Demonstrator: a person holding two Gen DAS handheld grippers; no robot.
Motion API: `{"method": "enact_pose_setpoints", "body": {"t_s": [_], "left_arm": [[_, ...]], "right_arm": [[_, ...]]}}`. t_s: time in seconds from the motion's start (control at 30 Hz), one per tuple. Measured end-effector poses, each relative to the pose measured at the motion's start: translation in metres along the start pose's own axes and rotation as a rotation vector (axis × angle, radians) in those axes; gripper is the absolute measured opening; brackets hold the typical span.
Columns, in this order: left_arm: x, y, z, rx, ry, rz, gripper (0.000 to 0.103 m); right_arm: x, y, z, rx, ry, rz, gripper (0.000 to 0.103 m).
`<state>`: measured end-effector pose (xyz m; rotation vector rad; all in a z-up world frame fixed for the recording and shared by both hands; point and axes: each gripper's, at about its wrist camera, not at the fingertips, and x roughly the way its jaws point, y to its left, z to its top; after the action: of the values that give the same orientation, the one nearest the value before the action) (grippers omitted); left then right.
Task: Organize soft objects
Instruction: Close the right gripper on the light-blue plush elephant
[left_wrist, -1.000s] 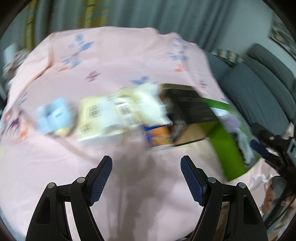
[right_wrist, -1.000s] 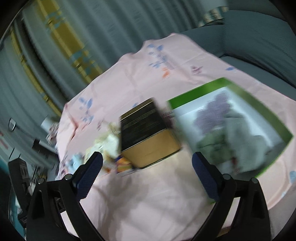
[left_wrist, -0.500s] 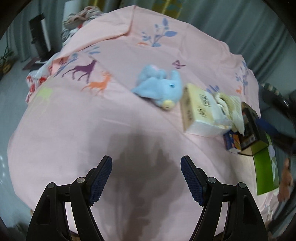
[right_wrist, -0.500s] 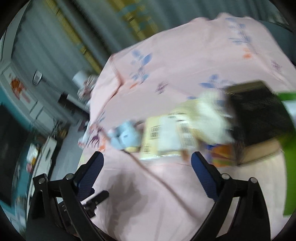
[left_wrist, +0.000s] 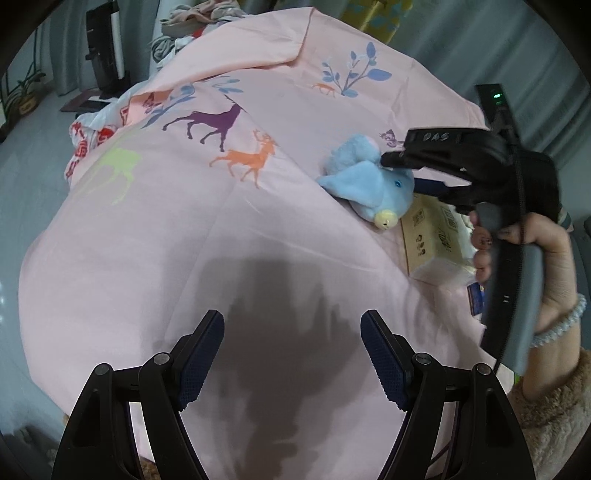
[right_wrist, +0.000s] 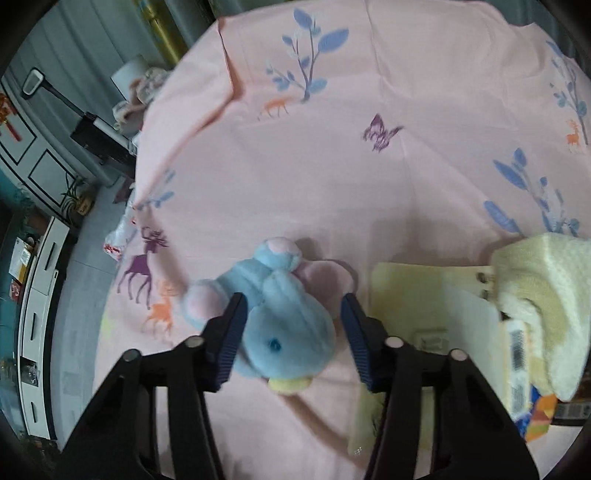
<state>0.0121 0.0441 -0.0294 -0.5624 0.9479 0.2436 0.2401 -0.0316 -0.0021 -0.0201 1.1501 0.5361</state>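
Pink bedsheet (left_wrist: 155, 236) carries a blue plush toy (right_wrist: 284, 325) straddled by the right gripper (right_wrist: 291, 332), fingers spread; left gripper (left_wrist: 291, 358) released.

- Plush (right_wrist: 284, 332): fuzzy, matt blue pile, at 6 o'clock in the right wrist view.
- Sheet (left_wrist: 155, 236): smooth, matt pink printed cloth.
- Box (right_wrist: 424, 306): matt pale card.
- Towel (right_wrist: 546, 280): cream looped terry, at 3 o'clock.

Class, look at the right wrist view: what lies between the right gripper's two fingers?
The blue plush toy lies between the fingers of the right gripper, its head filling the gap. The right wrist view shows it best.
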Motion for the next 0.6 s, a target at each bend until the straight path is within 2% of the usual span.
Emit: {"method": "enact_pose_setpoints", "body": {"t_s": [0.03,0.1,0.2,0.4,0.6], "left_arm": [[0.000,0.000,0.000,-0.003,0.001,0.000,0.077],[0.000,0.001,0.000,-0.005,0.003,0.000,0.077],[-0.002,0.000,-0.001,-0.005,-0.001,0.000,0.077],[-0.007,-0.010,-0.004,0.012,-0.011,-0.011,0.077],[-0.016,-0.027,-0.010,0.049,-0.019,-0.042,0.077]], "right_arm": [[0.005,-0.001,0.000,0.002,0.008,0.004,0.037],[0.007,-0.001,-0.002,0.005,-0.015,0.017,0.034],[-0.007,-0.003,-0.007,0.009,-0.049,0.034,0.017],[-0.058,-0.001,-0.026,-0.035,-0.126,0.093,0.016],[-0.120,-0.008,-0.075,-0.101,-0.174,0.160,0.017]]}}
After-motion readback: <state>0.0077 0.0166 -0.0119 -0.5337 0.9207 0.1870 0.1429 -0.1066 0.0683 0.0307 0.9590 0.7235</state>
